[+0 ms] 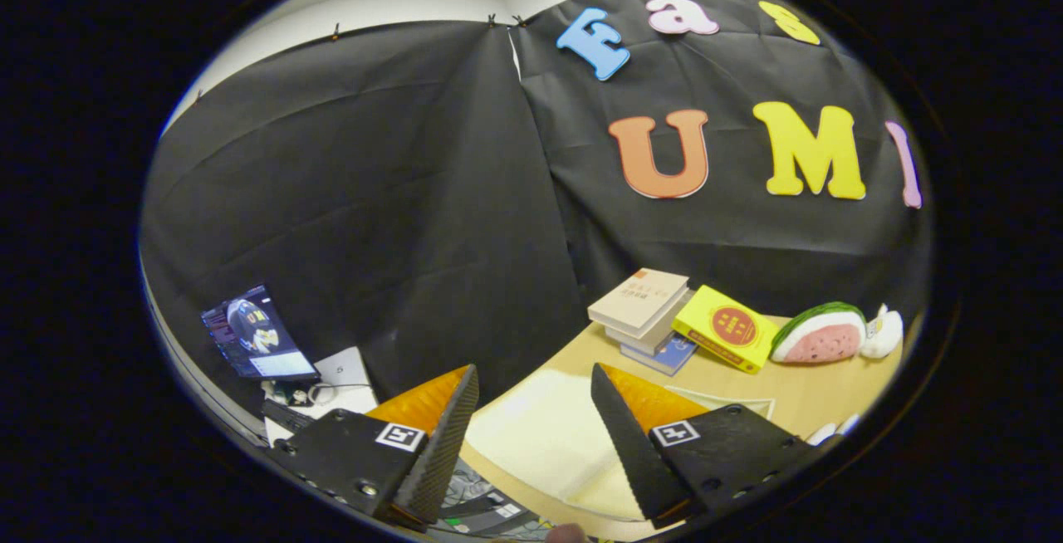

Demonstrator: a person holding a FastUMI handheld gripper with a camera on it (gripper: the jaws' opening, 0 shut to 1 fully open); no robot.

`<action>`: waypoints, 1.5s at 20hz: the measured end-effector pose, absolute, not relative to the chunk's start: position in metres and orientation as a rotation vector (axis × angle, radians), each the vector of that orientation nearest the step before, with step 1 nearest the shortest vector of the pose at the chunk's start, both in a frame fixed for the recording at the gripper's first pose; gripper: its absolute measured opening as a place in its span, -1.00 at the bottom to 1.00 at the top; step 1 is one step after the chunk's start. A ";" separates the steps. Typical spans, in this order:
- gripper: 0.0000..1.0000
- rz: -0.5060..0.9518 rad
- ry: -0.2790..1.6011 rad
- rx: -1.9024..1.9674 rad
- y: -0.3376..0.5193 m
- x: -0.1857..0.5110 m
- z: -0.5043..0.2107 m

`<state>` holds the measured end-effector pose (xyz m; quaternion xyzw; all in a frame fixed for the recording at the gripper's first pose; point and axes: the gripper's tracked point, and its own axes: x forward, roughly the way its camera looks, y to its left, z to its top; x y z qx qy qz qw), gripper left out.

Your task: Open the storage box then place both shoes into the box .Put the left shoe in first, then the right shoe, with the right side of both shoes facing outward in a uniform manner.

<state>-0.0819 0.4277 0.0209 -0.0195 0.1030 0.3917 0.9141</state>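
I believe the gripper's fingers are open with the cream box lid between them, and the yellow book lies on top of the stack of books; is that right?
Not quite. In the gripper view the yellow book lies on the table beside the stack of books, between it and the watermelon toy, not on top. The rest holds: the gripper is open, the cream box lid between its fingers.

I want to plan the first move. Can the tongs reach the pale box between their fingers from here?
Probably yes. The tongs are open, and the pale box lies on the table between and just beyond the fingers, with nothing in front. The books lie farther off.
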 end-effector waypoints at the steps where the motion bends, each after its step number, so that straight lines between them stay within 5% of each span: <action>1: 0.81 0.790 0.197 -0.033 0.422 -0.080 0.023; 18: 0.84 0.406 0.104 -0.027 0.146 -0.013 0.005; 30: 0.84 0.196 0.419 -0.040 -0.039 0.000 -0.150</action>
